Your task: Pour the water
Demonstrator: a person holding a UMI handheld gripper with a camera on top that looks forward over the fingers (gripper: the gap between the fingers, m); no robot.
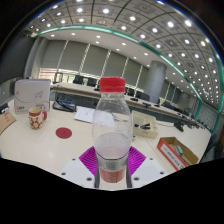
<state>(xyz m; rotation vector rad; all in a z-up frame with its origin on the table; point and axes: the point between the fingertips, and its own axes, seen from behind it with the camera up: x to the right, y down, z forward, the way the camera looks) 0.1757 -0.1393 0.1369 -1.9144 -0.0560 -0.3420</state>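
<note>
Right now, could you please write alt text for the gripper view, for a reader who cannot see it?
A clear plastic bottle with a red cap stands upright between the tongs, whose pink pads press its lower sides. Beyond it, a white table holds a red coaster and a mug.

no legible txt, bottle (112, 128) label unreadable, box (177, 153) print too

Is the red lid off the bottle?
No, the red cap sits on top of the bottle, which the gripper holds between its fingers.
</note>
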